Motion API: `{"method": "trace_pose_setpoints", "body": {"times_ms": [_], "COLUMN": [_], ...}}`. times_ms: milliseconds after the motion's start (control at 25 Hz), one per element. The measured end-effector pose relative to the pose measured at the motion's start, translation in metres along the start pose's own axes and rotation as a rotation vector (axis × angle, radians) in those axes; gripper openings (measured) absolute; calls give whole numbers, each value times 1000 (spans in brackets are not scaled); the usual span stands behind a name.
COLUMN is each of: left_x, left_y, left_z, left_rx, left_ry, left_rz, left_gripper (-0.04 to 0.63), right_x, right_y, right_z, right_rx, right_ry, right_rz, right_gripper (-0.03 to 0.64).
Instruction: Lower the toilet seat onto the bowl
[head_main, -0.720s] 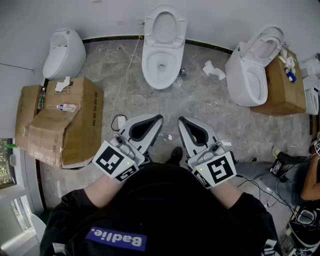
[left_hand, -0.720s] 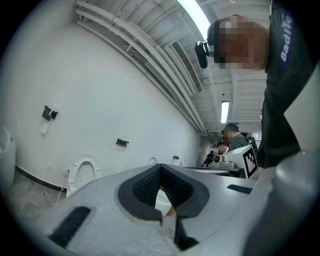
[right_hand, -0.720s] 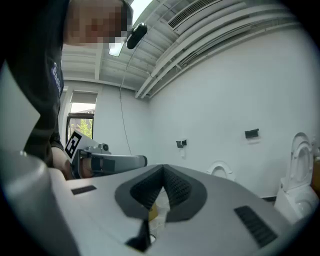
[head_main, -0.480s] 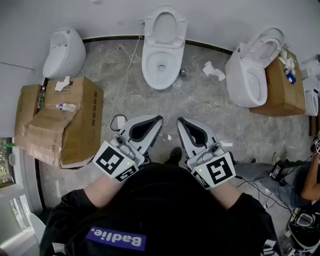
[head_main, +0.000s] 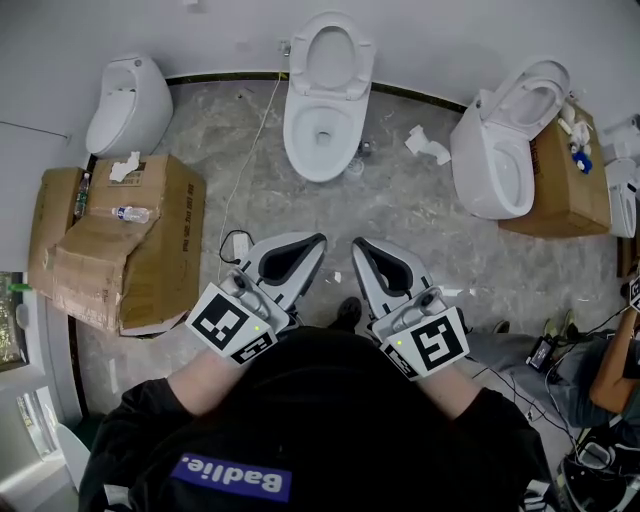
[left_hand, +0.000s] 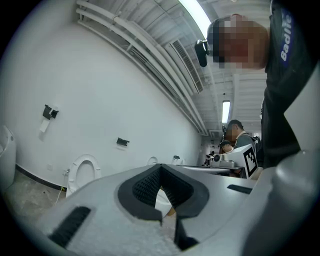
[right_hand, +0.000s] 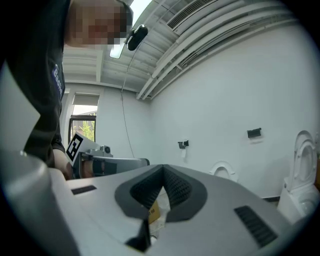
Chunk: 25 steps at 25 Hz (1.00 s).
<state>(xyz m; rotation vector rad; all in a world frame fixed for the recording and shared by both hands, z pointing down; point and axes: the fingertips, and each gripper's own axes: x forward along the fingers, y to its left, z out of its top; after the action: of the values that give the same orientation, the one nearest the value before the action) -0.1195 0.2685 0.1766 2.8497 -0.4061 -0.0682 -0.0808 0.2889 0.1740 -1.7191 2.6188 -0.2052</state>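
Observation:
A white toilet (head_main: 322, 125) stands at the far wall with its seat (head_main: 330, 55) raised upright against the wall. The raised seat (left_hand: 82, 172) also shows small and far off in the left gripper view, and the same seat (right_hand: 223, 170) in the right gripper view. My left gripper (head_main: 318, 239) and right gripper (head_main: 358, 244) are held close to my body, side by side and pointing level at the toilet, well short of it. Both are shut and empty: the left gripper's (left_hand: 160, 167) tips meet, and so do the right gripper's (right_hand: 162, 167).
A second toilet (head_main: 495, 160) with its seat up stands at the right, beside a cardboard box (head_main: 570, 175). A urinal (head_main: 125, 105) and flattened cardboard boxes (head_main: 120, 240) are at the left. A cable (head_main: 245, 160) crosses the floor. A person (head_main: 610, 370) sits at the right edge.
Both grippers stay where they were. The view has drifted slightly and the person at the right edge has shifted.

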Motion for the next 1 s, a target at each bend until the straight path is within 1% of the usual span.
{"method": "trace_pose_setpoints", "body": {"times_ms": [200, 440, 560, 800, 1000], "left_x": [8, 30, 38, 54, 68], "left_y": [-2, -17, -22, -14, 11], "left_z": [0, -8, -15, -15, -10], "left_rx": [6, 11, 7, 9, 9], "left_ry": [7, -3, -4, -9, -21], "left_rz": [23, 101, 126, 139, 125], "left_gripper": [0, 0, 0, 1, 0], "right_x": [-6, -25, -31, -28, -5], "right_y": [-13, -38, -53, -71, -86], "right_z": [0, 0, -7, -13, -14], "right_rx": [24, -6, 2, 15, 8], "right_ry": [0, -8, 0, 8, 16], "right_rz": [-3, 52, 59, 62, 53], "right_gripper": [21, 21, 21, 21, 21]}}
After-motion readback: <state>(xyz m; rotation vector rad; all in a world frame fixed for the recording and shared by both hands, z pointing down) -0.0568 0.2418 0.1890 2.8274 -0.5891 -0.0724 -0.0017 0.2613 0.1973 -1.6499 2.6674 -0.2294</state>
